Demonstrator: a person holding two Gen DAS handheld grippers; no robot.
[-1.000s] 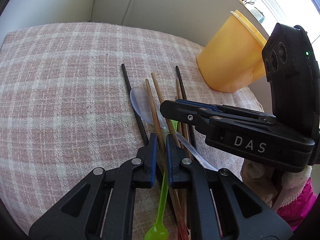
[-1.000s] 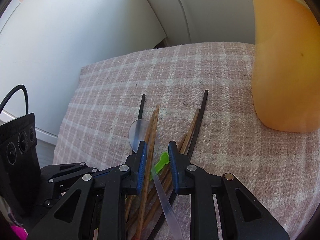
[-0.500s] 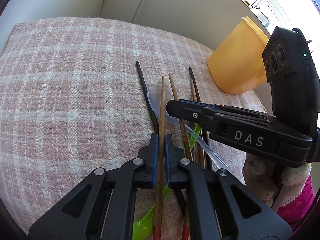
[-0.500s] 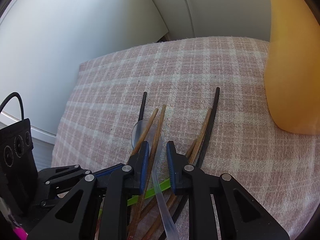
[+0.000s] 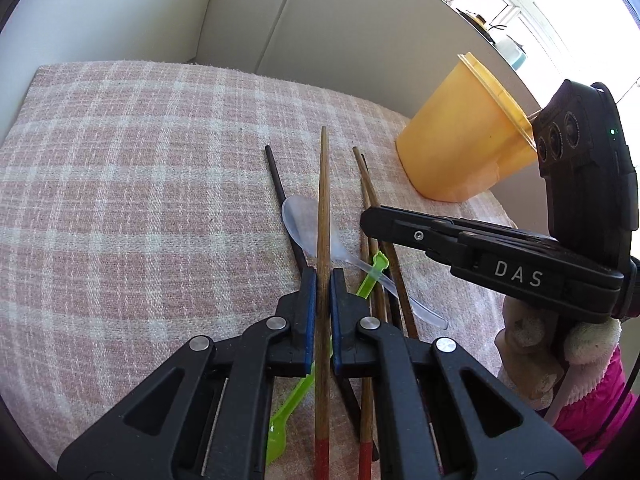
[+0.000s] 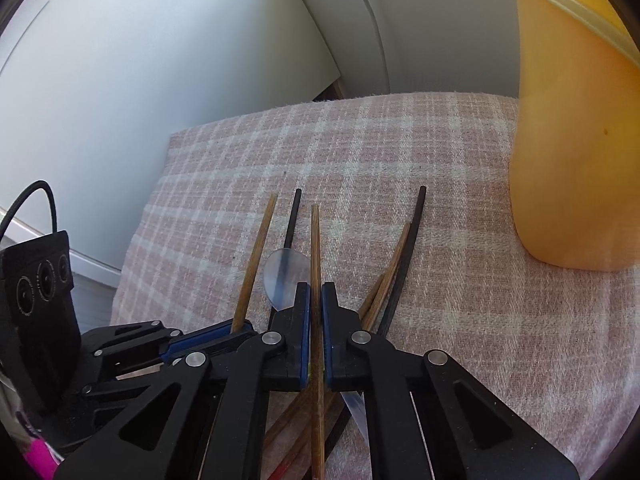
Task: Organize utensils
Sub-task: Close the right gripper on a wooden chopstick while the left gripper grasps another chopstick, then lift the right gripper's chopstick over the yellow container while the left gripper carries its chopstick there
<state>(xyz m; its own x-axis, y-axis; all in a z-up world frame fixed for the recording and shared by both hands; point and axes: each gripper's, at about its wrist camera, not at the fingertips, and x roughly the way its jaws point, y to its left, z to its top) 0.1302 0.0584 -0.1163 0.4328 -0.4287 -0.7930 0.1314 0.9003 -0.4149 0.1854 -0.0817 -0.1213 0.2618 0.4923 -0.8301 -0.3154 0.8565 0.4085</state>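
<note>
— Jaws shut tight: left gripper (image 5: 323,280) pinching one wooden chopstick (image 5: 322,216), right gripper (image 6: 315,300) pinching another (image 6: 315,248).

— Light, stiff, a bit slippery. Best held mid-stick. Yellow cup (image 5: 460,144) waiting at two o'clock, on the checked cloth (image 5: 140,200).

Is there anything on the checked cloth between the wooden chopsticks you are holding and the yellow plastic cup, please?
Nothing visible does. Each gripper is shut on a brown wooden chopstick; bare pink checked cloth lies between them and the yellow plastic cup.
</note>
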